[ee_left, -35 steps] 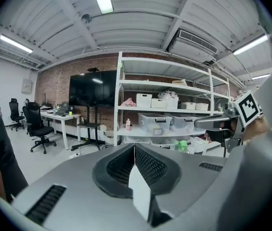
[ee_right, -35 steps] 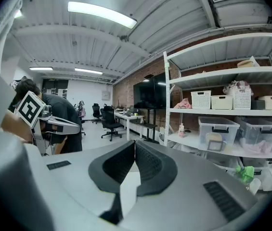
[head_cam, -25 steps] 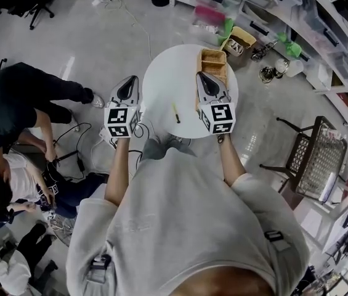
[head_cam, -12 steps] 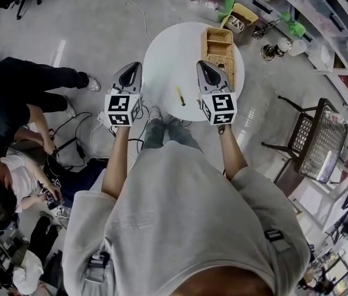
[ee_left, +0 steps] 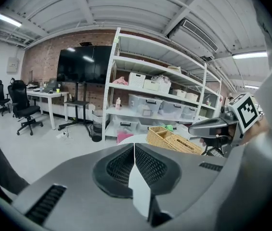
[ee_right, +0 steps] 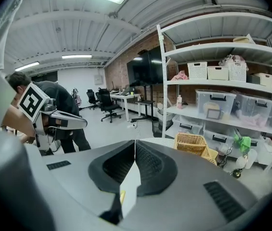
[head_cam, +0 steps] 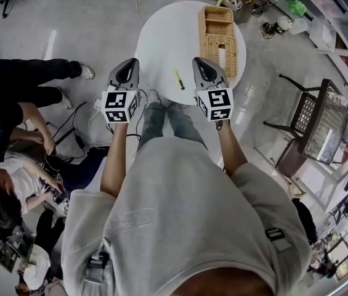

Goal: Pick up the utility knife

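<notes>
So the knife (head_cam: 178, 79) is lying flat near the lower edge of the round white tabletop (head_cam: 161, 36), just left of the basket (head_cam: 218, 32), and it's sitting between the two grippers in the head view. It's looking like a slim yellow thing, so I'm guessing light and stiff with a smooth plastic body that could skate away if nudged. I'm thinking the best bet is pinching it across the narrow middle of the handle and staying off whichever end is carrying the blade, which I can't tell from here. The left gripper (head_cam: 130, 63) is hanging at the tabletop's left edge and the right gripper (head_cam: 198, 61) is hanging at its lower right. Both are pointing forward and tipping down a bit on outstretched forearms. Both sets of jaws are sitting pressed together with nothing in them, so one will need opening first.
</notes>
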### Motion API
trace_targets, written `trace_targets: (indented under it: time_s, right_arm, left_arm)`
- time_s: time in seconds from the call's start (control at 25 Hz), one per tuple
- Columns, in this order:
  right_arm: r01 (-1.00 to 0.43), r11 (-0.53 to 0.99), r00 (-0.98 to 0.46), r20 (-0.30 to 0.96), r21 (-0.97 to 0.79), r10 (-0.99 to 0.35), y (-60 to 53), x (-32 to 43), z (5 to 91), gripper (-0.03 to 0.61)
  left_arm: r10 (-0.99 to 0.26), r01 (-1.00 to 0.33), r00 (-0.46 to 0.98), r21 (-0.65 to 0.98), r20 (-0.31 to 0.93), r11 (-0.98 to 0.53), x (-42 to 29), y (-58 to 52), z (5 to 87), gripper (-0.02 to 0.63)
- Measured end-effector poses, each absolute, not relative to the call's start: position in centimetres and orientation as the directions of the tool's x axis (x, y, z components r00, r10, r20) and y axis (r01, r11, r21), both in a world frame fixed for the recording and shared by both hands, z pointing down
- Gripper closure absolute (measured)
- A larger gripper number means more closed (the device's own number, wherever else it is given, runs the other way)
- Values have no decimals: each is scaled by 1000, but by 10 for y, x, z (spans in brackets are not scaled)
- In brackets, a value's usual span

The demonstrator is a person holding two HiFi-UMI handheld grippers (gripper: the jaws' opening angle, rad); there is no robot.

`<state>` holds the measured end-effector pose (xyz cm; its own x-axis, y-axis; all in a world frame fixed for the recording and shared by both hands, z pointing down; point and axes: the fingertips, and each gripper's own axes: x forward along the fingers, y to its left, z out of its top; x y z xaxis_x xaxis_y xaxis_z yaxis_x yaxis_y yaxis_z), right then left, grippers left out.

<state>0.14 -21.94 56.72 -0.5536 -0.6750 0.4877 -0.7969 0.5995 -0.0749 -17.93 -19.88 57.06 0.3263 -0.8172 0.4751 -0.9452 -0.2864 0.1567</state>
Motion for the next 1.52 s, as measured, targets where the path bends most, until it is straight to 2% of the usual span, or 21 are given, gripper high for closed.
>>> trace_targets:
  time_s: [1.0,1.04,1.08,1.16,1.24,1.52]
  right_arm:
    - [-767,617,-550,674,-174,-493,-125,11,670,541]
    - [-761,621,-557,677,-185,-481,-122,10,674,487]
    - [-755,626,-565,679,-196,-469,-120,9,677,401]
    - [-745,636,-572,682,-201,-455,-116,7,681,336]
    - [-745,639,-567,688,-191,-454,-115,7,683,316]
    - [-748,637,-552,709,-188,-438,-113,3,695,314]
  left_arm:
    - [-736,-934,358,232,575,-273,-159,-143,641,591]
    - [-734,-933,360,232,576,-276,-158,-143,642,591]
    - [-732,-932,363,232,577,-279,-157,-142,642,591]
    - [-730,-930,366,233,577,-283,-155,-142,642,591]
    - [-728,-930,368,234,578,-284,-155,-142,642,591]
    - [-724,-931,365,242,585,-273,-159,-139,646,591]
